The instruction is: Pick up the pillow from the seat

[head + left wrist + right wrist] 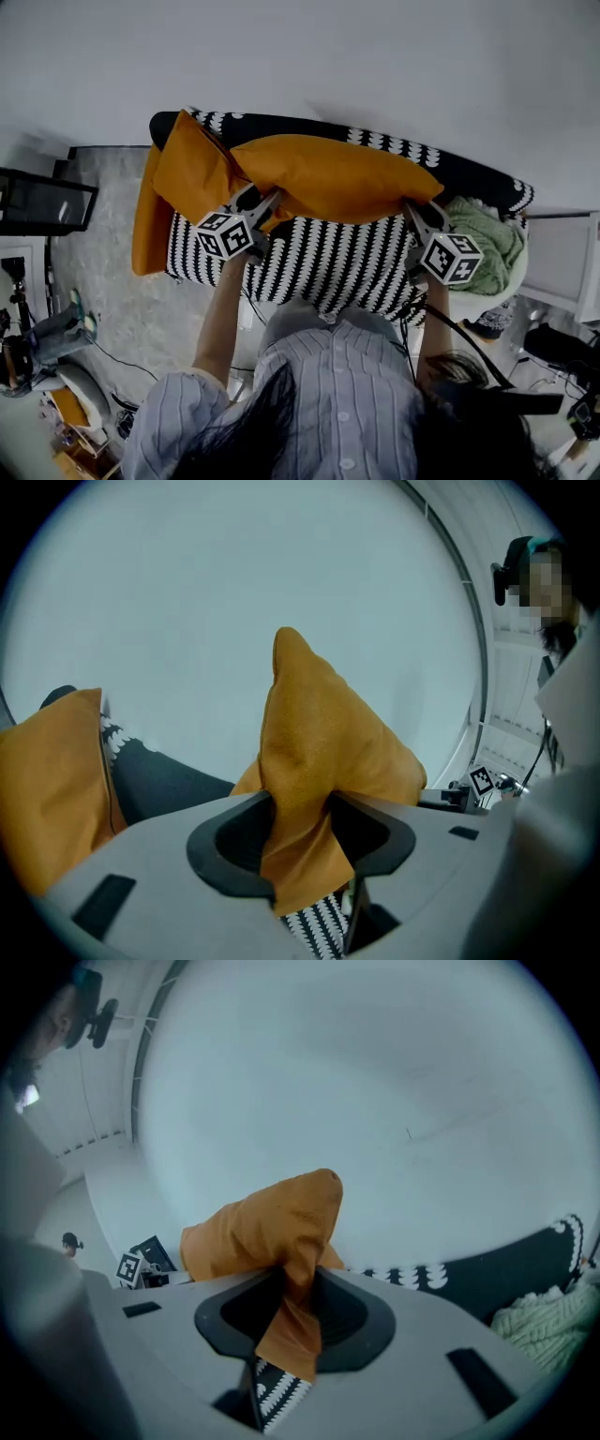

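1. The left gripper [298, 832] is clamped on the left corner of the pillow [328, 178], with orange fabric pinched between its jaws; the right gripper [298, 1309] is closed likewise on the right corner
2. The pillow is held ahead of both tools, its long axis running left to right; neither hand is nearer
3. Below it the black-and-white seat [319, 267] is seen; clearance cannot be told
4. A second orange cushion [187, 169] lies left, a green knit throw [486, 239] right, a pale wall [375, 56] behind; an upward lift is judged unobstructed
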{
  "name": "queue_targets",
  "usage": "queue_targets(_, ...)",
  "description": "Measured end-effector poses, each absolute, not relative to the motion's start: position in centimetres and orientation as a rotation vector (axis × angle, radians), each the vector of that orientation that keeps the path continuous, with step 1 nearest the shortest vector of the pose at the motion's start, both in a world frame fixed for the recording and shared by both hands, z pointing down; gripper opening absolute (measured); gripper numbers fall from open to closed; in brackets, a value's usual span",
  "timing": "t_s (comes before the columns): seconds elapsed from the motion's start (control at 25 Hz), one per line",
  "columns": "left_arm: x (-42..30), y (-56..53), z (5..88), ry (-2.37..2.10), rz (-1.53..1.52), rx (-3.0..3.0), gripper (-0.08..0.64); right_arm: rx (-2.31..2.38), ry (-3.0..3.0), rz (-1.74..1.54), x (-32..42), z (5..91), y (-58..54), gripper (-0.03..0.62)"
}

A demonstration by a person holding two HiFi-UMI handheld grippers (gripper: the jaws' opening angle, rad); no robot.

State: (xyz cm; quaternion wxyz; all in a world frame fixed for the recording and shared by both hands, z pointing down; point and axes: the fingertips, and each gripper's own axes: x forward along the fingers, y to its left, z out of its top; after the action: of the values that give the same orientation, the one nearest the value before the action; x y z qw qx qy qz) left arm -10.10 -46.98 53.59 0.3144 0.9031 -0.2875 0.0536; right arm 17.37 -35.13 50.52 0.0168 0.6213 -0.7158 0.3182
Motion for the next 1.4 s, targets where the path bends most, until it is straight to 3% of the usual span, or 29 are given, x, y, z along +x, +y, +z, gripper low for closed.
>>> queue_targets(0.32, -8.8, -45.3, 46.5, -0.778, -0.053, 2.447, 0.206, 1.989, -2.324, 0.829, 19.3, 43.4, -34.5, 0.114)
queue_targets(1.4, -9.3, -33.0, 36.4, -0.977, -0.324, 2.539, 0.201, 1.895, -2.583, 0.507, 21.1, 34.4, -27.8, 0.114)
